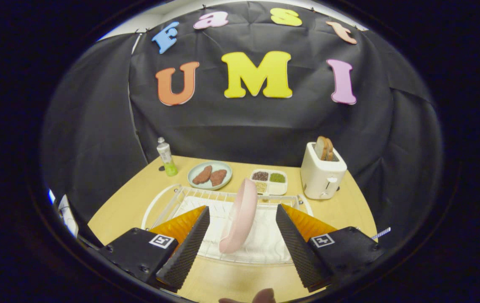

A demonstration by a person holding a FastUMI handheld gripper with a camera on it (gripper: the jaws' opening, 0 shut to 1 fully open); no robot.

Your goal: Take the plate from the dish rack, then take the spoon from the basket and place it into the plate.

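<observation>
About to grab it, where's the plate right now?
The plate stands on edge in the dish rack, between the open gripper fingers, in front of the divided tray.

The gripper [240, 248] stands wide open, its fingers apart on either side of the plate [240, 216], and they cover both ends of the dish rack [223, 197]. The plate, standing on edge, hides part of the rack's wires behind it. The basket and spoon sit behind the right finger; only a striped tip [381, 232] pokes out. The grains in the divided tray [269, 181] are too small to tell apart.
</observation>
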